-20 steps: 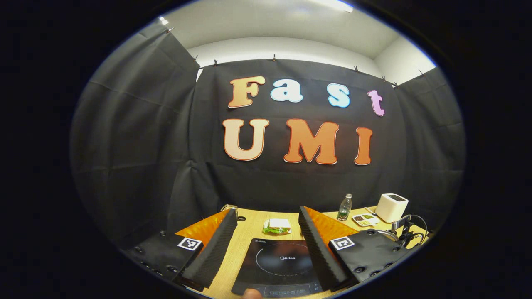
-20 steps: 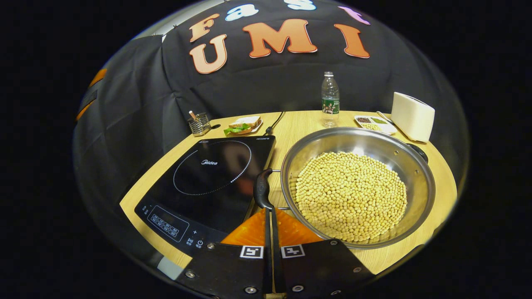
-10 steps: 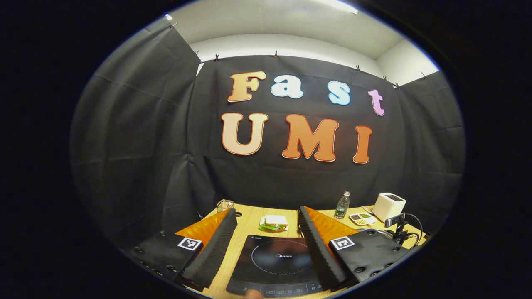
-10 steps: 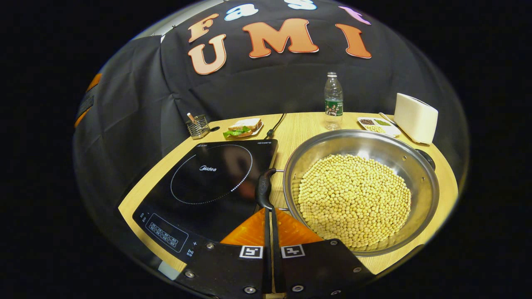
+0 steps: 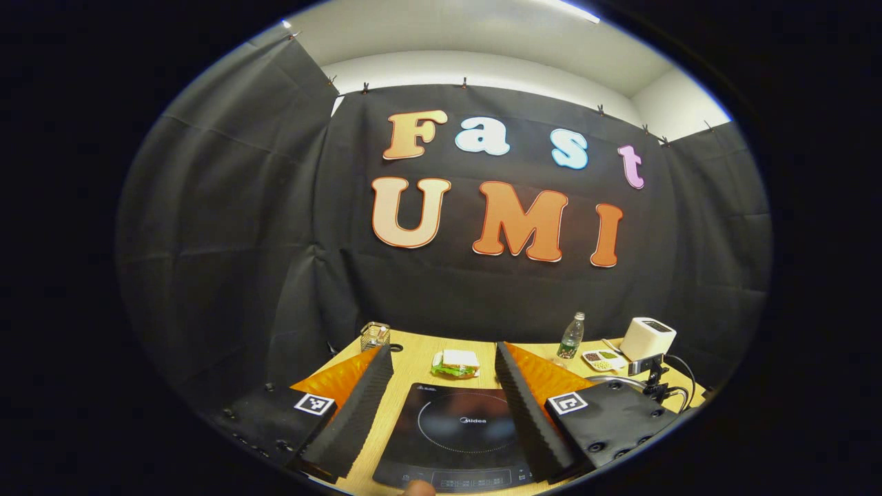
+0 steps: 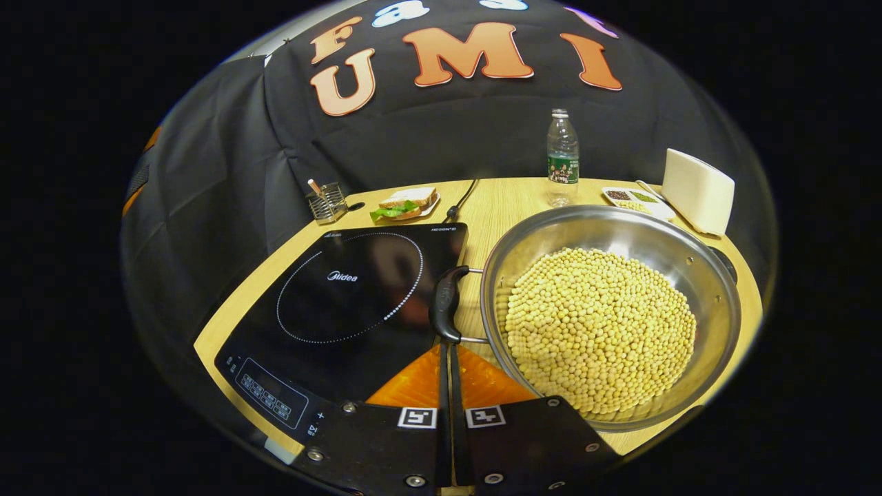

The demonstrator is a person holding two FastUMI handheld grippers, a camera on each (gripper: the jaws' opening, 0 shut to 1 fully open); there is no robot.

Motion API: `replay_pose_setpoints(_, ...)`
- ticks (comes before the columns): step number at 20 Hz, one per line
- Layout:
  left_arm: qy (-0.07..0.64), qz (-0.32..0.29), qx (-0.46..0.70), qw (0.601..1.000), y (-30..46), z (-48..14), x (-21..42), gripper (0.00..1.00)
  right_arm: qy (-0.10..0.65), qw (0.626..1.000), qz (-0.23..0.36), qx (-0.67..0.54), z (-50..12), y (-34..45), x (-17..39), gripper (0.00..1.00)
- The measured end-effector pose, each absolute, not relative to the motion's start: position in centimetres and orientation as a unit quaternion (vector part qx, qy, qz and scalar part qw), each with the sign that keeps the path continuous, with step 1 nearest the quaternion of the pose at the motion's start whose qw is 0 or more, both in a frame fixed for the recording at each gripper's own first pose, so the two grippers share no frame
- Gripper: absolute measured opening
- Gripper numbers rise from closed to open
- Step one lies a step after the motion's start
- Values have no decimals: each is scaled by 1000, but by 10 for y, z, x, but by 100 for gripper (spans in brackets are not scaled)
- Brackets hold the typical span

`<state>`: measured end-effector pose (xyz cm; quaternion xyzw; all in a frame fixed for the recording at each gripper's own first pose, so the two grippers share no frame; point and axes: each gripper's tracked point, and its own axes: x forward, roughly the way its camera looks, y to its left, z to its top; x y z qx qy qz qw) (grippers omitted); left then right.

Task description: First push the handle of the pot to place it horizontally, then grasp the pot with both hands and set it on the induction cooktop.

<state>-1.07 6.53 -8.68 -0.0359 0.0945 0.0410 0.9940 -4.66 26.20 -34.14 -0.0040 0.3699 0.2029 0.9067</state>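
Since the earlier frames, the near handle of the pot has swung clockwise, its upper end now toward the right. The pot sits slightly farther right in the right gripper view. The left gripper has pulled back, exposing more table

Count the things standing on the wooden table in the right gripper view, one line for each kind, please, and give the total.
Induction cooktop: 1
Pot of yellow beans: 1
Sandwich: 1
Water bottle: 1
Wire holder: 1
Divided snack tray: 1
White toaster: 1
Total: 7
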Motion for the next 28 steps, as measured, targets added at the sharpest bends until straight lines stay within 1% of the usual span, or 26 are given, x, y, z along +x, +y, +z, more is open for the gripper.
replay_pose_setpoints(7, 102, 27, -52, 993, 44, -102, -2, 97, 371, 901, 223, 10, -324, 254, -58, 1)
replay_pose_setpoints(12, 114, 1, -56, 992, 8, -118, 8, 97, 345, 913, 216, 25, -294, 222, -54, 1)
replay_pose_setpoints(14, 125, -11, -54, 991, -11, -128, 12, 97, 330, 921, 205, 35, -282, 203, -47, 1)
replay_pose_setpoints(20, 156, -52, -70, 984, -73, -167, 25, 98, 300, 942, 146, 44, -265, 129, -20, 1)
replay_pose_setpoints(21, 163, -58, -75, 982, -81, -174, 26, 97, 298, 943, 139, 50, -264, 119, -16, 3)
replay_pose_setpoints(22, 170, -63, -79, 980, -90, -181, 28, 97, 295, 945, 130, 54, -263, 109, -12, 11)
replay_pose_setpoints(23, 177, -67, -81, 979, -99, -189, 29, 98, 293, 947, 121, 57, -262, 99, -8, 14)
replay_pose_setpoints(25, 190, -74, -80, 976, -114, -203, 32, 97, 288, 950, 104, 64, -263, 79, -1, 23)
replay_pose_setpoints(26, 196, -78, -80, 974, -121, -210, 34, 97, 286, 951, 94, 65, -263, 68, 3, 33)
replay_pose_setpoints(27, 200, -81, -79, 973, -127, -217, 36, 97, 283, 954, 82, 64, -265, 57, 8, 33)
replay_pose_setpoints(28, 205, -84, -79, 972, -132, -223, 39, 97, 280, 956, 71, 61, -266, 47, 12, 51)
